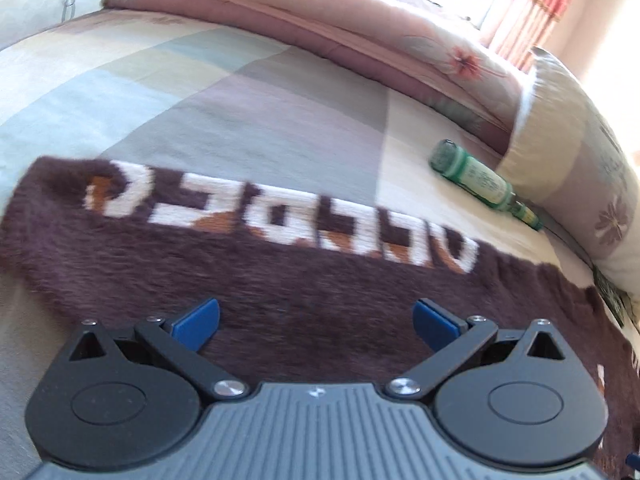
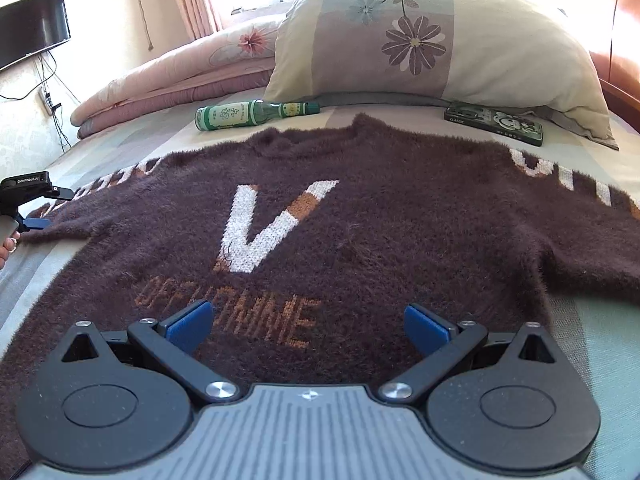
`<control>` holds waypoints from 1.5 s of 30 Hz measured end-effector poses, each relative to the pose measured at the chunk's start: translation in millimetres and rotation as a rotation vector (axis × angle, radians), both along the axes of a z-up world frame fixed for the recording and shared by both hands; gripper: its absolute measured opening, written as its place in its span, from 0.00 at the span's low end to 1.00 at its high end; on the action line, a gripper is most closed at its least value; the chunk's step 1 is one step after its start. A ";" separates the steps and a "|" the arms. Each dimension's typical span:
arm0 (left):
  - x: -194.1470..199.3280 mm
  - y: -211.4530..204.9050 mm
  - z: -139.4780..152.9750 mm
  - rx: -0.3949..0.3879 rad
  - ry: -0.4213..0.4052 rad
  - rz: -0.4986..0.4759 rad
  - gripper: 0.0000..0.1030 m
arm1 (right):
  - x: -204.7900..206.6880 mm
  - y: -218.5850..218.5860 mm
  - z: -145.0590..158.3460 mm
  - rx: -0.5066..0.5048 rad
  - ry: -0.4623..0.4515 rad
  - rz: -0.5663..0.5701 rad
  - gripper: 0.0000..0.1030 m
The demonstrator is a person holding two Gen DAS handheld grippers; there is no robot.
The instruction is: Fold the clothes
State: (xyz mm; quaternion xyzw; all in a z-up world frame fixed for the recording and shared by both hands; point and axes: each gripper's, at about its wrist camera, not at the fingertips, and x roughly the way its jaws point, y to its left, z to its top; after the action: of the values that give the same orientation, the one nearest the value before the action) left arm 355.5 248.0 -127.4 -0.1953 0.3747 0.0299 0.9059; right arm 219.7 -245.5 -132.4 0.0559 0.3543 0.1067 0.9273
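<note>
1. The sweater point(image 2: 360, 216) lies spread flat on the bed point(image 2: 120, 144), front up, filling the middle of the right wrist view, sleeves out to both sides — no fold is made yet, so I judge this the opening step.
2. The right claw point(image 2: 308, 326) hangs wide and empty over the lower part of the front, at the bottom of the frame.
3. The left claw point(image 1: 316, 322) is wide and empty too, over the lettered left sleeve point(image 1: 280, 216).
4. Next move, as I judge it: the left claw must close on the sleeve's end and carry it in across the chest.
5. Hard to make out: the left wrist view is blurred; the hem is hidden under the right claw's body; the right sleeve runs off the right edge (its cuff unseen).
6. A bottle point(image 2: 256, 114) and a phone point(image 2: 494, 122) lie just past the collar, in front of the pillow point(image 2: 440, 40).
</note>
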 end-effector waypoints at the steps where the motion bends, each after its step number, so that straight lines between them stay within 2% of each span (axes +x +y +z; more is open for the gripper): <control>1: -2.3 15.6 -2.8 -0.021 -0.013 0.024 0.99 | 0.2 0.8 -1.0 -0.005 0.001 0.002 1.00; 4: -9.9 58.2 -9.0 -0.134 -0.072 0.076 0.99 | 0.8 1.4 -2.6 -0.015 -0.001 -0.002 1.00; 8: -20.1 103.2 -12.5 -0.245 -0.108 0.187 0.99 | 2.1 1.8 -4.4 -0.022 -0.002 -0.005 1.00; 12: -21.2 130.7 -12.1 -0.172 -0.086 0.313 0.99 | 2.8 3.2 -5.8 -0.033 -0.004 -0.006 1.00; 16: -20.9 144.4 -3.4 -0.134 -0.057 0.435 0.99 | 2.7 3.7 -5.5 -0.029 -0.011 -0.005 1.00; 19: -20.5 136.7 8.2 -0.179 -0.110 0.391 0.99 | 2.8 3.8 -5.8 -0.026 -0.010 -0.003 1.00; 23: 0.7 101.8 24.3 -0.169 -0.125 0.232 0.99 | 1.9 6.5 -5.9 -0.028 -0.015 0.011 1.00; 26: 26.6 69.0 23.1 -0.211 -0.097 0.074 0.99 | 0.8 8.1 -4.9 -0.014 -0.022 0.030 1.00; 29: 50.7 40.4 5.9 -0.274 -0.031 -0.062 0.99 | -1.1 10.2 -2.3 0.006 -0.038 0.061 1.00; 32: 60.6 30.6 -6.0 -0.231 -0.019 -0.070 0.99 | -4.3 15.2 0.7 -0.003 -0.067 0.096 1.00; 34: 55.3 42.8 -5.5 -0.233 -0.054 -0.018 0.99 | -6.0 19.8 1.5 -0.025 -0.078 0.116 1.00; 36: 49.2 59.3 -2.5 -0.190 -0.065 0.079 0.99 | -7.2 23.3 1.9 -0.046 -0.082 0.126 1.00; 39: 42.9 82.6 -0.3 -0.042 -0.018 0.238 0.99 | -8.5 24.0 3.5 -0.045 -0.087 0.129 1.00; 42: 37.5 85.4 3.6 0.165 0.063 0.363 0.99 | -9.5 22.3 5.2 -0.022 -0.089 0.124 1.00; 43: 35.1 82.4 5.6 0.177 0.064 0.358 0.99 | -9.8 21.8 5.8 -0.014 -0.089 0.123 1.00; 45: 30.3 68.4 15.0 0.128 0.023 0.296 0.99 | -10.7 21.5 7.1 -0.003 -0.092 0.125 1.00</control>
State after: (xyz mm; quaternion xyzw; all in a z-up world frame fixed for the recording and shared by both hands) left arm 385.8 316.4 -112.5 -0.1901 0.3494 0.1892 0.8978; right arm 209.0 -224.0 -125.3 0.0275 0.3144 0.1666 0.9342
